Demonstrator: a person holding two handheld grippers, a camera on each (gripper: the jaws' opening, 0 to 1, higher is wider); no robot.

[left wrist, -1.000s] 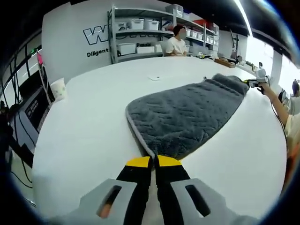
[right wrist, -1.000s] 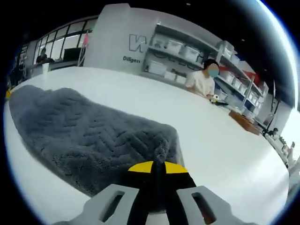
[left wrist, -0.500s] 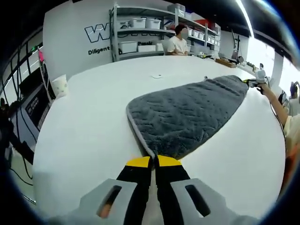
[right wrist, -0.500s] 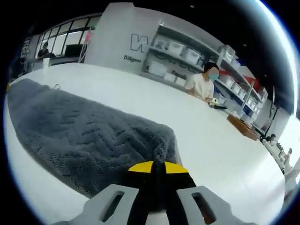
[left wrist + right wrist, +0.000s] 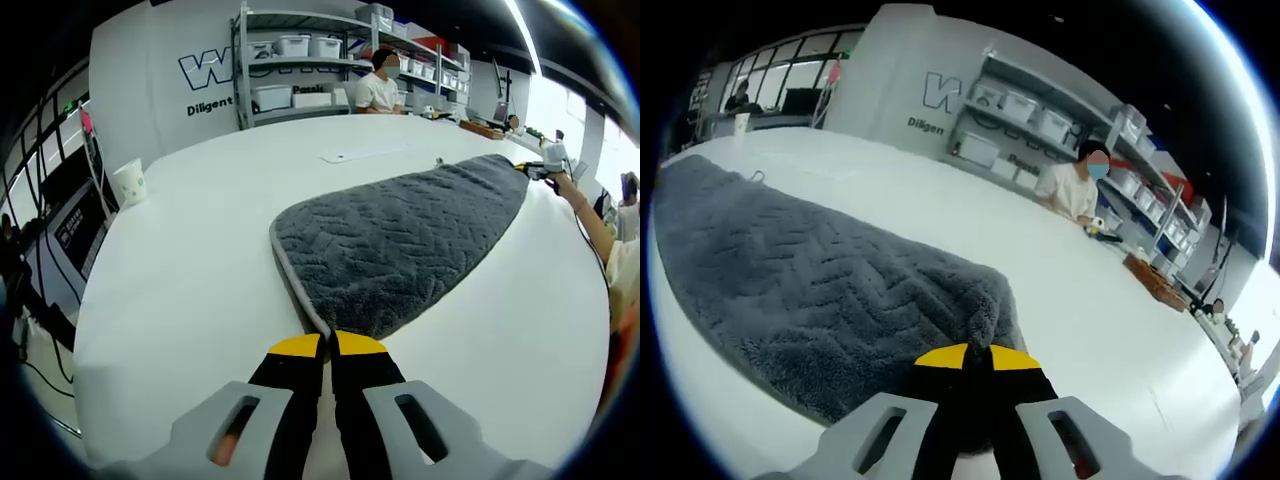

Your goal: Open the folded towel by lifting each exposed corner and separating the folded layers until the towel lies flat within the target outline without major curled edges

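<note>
Towel (image 5: 400, 250) lies grey and stretched out on the white table (image 5: 180, 280), its chevron-textured pile facing up. In the left gripper view the left gripper (image 5: 327, 346) has its yellow-tipped jaws pressed together on the towel's near corner, where a pale hem runs up the left edge. The towel reaches from there away toward the far right of the table, narrowing with distance. At that far end the right gripper (image 5: 532, 170) shows small, held by a hand (image 5: 565, 186) with a forearm behind it, touching the towel's far edge.

In the right gripper view the right gripper (image 5: 978, 353) has its jaws closed on a bunched corner of the towel (image 5: 810, 290), which spreads away to the left across the table (image 5: 1090, 300). The fabric puckers slightly just above the jaw tips.

A paper cup (image 5: 129, 186) stands near the table's left edge, well apart from the towel. A flat white sheet (image 5: 362, 154) lies on the table beyond the towel. Shelves (image 5: 300, 70) with bins stand against the far wall, and a person (image 5: 380, 88) sits in front of them.
</note>
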